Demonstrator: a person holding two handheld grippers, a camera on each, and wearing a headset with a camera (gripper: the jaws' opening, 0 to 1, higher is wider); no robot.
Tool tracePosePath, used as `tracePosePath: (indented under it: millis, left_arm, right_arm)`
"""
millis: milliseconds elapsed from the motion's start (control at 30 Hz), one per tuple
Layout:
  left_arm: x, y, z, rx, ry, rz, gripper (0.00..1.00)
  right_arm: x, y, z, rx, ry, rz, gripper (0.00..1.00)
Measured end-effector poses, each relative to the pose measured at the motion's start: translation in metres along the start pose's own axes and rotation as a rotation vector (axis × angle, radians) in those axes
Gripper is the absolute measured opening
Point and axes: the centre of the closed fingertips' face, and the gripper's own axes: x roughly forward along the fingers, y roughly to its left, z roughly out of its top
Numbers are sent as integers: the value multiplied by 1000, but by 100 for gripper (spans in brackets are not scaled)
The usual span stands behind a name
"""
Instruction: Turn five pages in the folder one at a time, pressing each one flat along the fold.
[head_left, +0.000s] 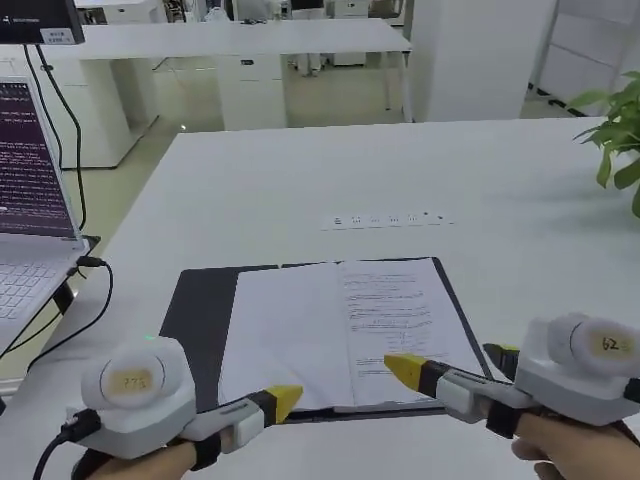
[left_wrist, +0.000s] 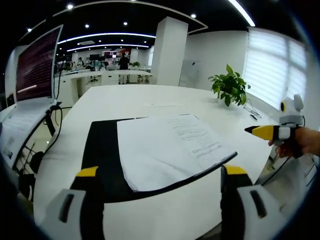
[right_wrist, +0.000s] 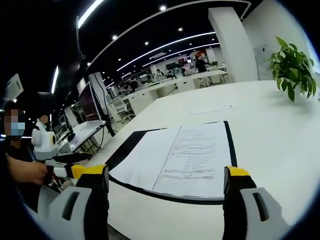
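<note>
Two tools hover at the near edge of the folder, which lies open and flat on the white bench, black cover down, just in front of us. Our left tool has its jaws spread wide with nothing between them, its tips just short of the folder's near left corner. Our right tool is likewise wide open and empty, poised at the near edge of the printed page on the right side. A blank page lies to the left of the fold.

We judge the sheets to be thin, light and floppy. They look smooth enough to slip or to lift two at once, and would crease easily if pinched hard. We would take the printed page by its free outer edge, near the bottom right corner, with a shallow, gentle pinch. The stiffer cover should stay put, though the other tool could steady it while we press along the fold.
</note>
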Motion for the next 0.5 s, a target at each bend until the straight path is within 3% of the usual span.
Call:
tracePosePath:
  millis: [167,300,500]
  left_arm:
    - [-9,-5,0,-3,-1,-8,99]
    - [-18,-5,1,53,-3,3,99]
    - [-35,-3,6,87,-17,23,99]
  right_arm:
    - [-9,-5,3,-39,-4,-18,100]
    - [-18,-8,5,-52,-11,-22,100]
    - [-32,-13,2,-110,-8,-28,100]
